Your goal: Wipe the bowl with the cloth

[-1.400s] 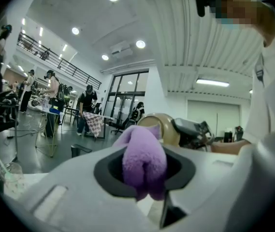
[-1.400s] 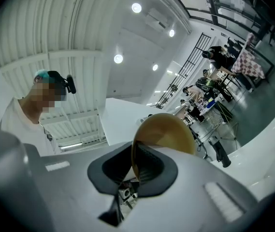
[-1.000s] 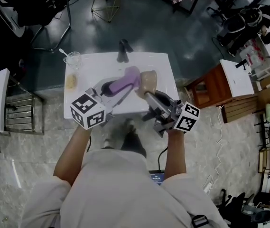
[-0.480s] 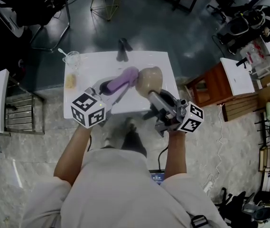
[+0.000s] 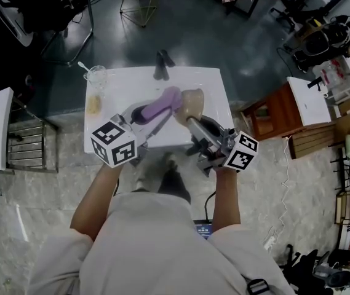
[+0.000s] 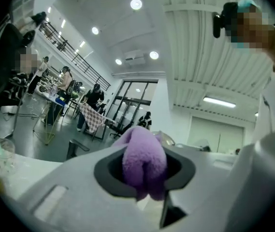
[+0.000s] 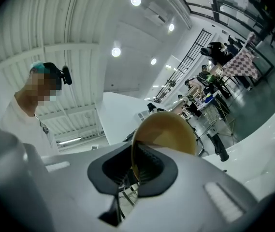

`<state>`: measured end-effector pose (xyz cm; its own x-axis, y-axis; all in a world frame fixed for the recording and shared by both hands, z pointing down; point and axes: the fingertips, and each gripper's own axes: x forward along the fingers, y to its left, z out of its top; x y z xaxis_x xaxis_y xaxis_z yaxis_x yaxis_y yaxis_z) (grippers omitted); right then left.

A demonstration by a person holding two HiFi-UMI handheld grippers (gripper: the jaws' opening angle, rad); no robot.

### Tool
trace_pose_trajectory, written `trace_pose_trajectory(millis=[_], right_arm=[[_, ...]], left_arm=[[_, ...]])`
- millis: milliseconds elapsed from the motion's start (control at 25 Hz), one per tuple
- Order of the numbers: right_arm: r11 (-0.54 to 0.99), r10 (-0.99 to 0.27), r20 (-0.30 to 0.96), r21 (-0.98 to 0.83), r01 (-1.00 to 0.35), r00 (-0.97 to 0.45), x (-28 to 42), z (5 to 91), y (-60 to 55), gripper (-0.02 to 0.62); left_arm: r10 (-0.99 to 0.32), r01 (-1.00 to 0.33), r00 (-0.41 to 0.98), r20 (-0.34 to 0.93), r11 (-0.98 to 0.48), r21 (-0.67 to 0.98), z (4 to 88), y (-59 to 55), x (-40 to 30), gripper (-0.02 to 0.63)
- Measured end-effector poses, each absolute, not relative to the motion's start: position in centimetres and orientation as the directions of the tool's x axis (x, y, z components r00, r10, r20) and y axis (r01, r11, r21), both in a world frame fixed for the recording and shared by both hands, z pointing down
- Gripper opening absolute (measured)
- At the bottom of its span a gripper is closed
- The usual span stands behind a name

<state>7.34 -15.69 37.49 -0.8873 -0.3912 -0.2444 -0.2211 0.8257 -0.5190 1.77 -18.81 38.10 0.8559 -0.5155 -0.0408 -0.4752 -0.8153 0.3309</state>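
Observation:
Over the white table (image 5: 119,82), my left gripper (image 5: 143,110) is shut on a purple cloth (image 5: 162,103), whose free end reaches toward the bowl. In the left gripper view the cloth (image 6: 143,166) bulges out between the jaws. My right gripper (image 5: 193,126) is shut on the rim of a tan bowl (image 5: 189,106), held tipped on edge above the table. The right gripper view shows the bowl (image 7: 165,132) standing up from the jaws, its rim pinched between the ribbed pads. Cloth and bowl meet near the table's middle.
A glass with a spoon (image 5: 96,75) stands at the table's back left, a yellowish item (image 5: 92,105) in front of it. A dark object (image 5: 161,64) lies at the far edge. A wooden cabinet (image 5: 272,110) stands to the right, a metal rack (image 5: 27,146) to the left.
The bowl tipped wider toward the camera half a second ago and has now turned back narrower. The right gripper shifted slightly with it. The left gripper and cloth barely moved.

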Motion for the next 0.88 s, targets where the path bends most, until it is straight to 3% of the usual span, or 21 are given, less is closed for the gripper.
trace_pose_trajectory(millis=[200, 360, 640, 880], right_arm=[[0.822, -0.373, -0.269, -0.540, -0.182, -0.888, 6.2, 37.6, -15.3, 0.018], [0.821, -0.399, -0.260, -0.528, -0.216, -0.879, 6.3, 37.6, -15.5, 0.017], [0.794, -0.495, -0.141, -0.473, -0.381, -0.857, 6.0, 38.5, -16.8, 0.017], [0.714, -0.642, 0.023, -0.347, -0.608, -0.766, 6.7, 39.4, -17.9, 0.017]], left_arm=[[-0.602, -0.562, 0.799, 0.001, -0.746, 0.358, 39.6, -20.7, 0.5, 0.094], [-0.592, -0.572, 0.804, 0.065, -0.737, 0.361, 41.4, -20.5, 0.2, 0.094], [-0.580, -0.565, 0.811, 0.076, -0.744, 0.356, 42.2, -19.2, -0.1, 0.094], [-0.653, -0.654, 0.753, 0.084, -0.727, 0.210, 41.0, -18.7, -2.5, 0.094]])
